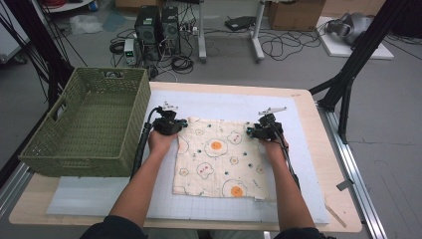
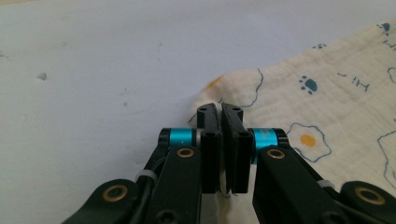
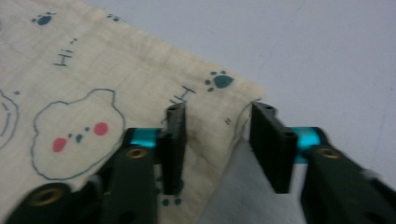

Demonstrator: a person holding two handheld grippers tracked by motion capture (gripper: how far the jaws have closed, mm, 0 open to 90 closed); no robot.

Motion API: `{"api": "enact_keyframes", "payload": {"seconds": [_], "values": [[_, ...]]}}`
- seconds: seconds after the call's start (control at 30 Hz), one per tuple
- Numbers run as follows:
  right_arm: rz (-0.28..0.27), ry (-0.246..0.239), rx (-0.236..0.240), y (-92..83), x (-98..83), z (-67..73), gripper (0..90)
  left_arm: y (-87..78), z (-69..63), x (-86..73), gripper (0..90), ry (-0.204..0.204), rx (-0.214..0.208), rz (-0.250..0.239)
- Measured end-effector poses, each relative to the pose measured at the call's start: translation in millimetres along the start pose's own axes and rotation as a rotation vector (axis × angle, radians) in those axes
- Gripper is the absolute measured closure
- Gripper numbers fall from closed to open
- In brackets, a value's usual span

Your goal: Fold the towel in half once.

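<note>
Cloth [image 1: 219,157] lies flat near the middle of the desk [image 1: 318,149], on the pale mat [image 1: 224,104], w/ the green basket [image 1: 89,124] at the desk's left edge; it looks thin, soft and light, so it'll prob sag and crease if lifted by one point, best taken at its two far corners. Left gripper [image 2: 220,109] is clamped on the far left corner; right gripper [image 3: 219,109] straddles the far right corner, jaws apart, not yet pinching
</note>
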State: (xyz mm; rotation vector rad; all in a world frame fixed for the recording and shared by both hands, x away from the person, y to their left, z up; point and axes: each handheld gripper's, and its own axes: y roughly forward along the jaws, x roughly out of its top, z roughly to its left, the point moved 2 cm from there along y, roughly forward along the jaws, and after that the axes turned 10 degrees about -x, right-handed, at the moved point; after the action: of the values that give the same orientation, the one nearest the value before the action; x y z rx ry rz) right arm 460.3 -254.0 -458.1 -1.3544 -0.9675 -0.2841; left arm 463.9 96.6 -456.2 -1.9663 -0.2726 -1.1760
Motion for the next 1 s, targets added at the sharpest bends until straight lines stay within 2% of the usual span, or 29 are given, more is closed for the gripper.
{"api": "enact_keyframes", "payload": {"seconds": [0.07,0.13,0.2,0.27,0.37,0.43,0.5,0.57,0.63,0.7,0.73,0.77,0.87,0.93,1.0], "values": [[0.007,-0.014,0.014,-0.6,1.6,4.4,83.7,-1.2,-0.9,0.6,86.0,0.004,-0.002,0.001],[0.012,-0.054,0.005,-1.0,3.5,8.3,86.2,-3.2,-1.2,2.3,86.3,0.005,0.005,-0.009],[0.000,-0.057,-0.019,-2.8,4.9,8.3,86.4,-7.3,-0.9,6.9,86.5,-0.002,0.024,-0.050],[-0.059,-0.033,-0.039,-8.6,9.1,4.7,86.5,-14.4,0.1,13.2,86.4,-0.007,0.037,-0.107],[-0.138,-0.005,-0.051,-19.1,16.7,0.0,86.4,-24.1,0.4,19.4,86.4,-0.017,0.024,-0.180],[-0.162,0.007,-0.045,-23.5,18.4,-1.0,86.4,-26.1,-1.7,19.9,86.4,-0.008,0.011,-0.183],[-0.154,0.009,-0.028,-25.5,17.2,0.1,86.4,-27.2,-5.1,19.2,86.3,0.006,-0.010,-0.167],[-0.152,-0.003,-0.016,-28.7,17.2,2.6,86.4,-29.1,-10.6,19.6,86.3,0.032,-0.032,-0.157],[-0.176,-0.011,0.004,-35.0,19.5,4.9,86.4,-33.4,-16.3,21.2,86.3,0.058,-0.046,-0.153],[-0.185,-0.025,0.037,-41.6,20.6,8.2,86.4,-38.3,-21.7,23.2,86.3,0.079,-0.048,-0.152],[-0.181,-0.040,0.038,-44.6,19.9,9.9,86.4,-40.7,-23.9,23.8,86.3,0.086,-0.048,-0.152],[-0.181,-0.055,0.041,-46.9,18.7,10.7,86.4,-43.9,-26.0,24.4,86.3,0.084,-0.056,-0.153],[-0.185,-0.057,0.060,-55.1,12.8,13.8,86.4,-51.4,-31.9,21.9,86.3,0.086,-0.067,-0.188],[-0.203,-0.052,0.084,-63.0,7.9,16.7,86.3,-56.3,-36.0,15.0,86.3,0.083,-0.079,-0.184],[-0.209,-0.063,0.087,-71.1,1.9,21.6,86.3,-62.3,-40.5,6.6,86.3,0.085,-0.086,-0.193]]}}
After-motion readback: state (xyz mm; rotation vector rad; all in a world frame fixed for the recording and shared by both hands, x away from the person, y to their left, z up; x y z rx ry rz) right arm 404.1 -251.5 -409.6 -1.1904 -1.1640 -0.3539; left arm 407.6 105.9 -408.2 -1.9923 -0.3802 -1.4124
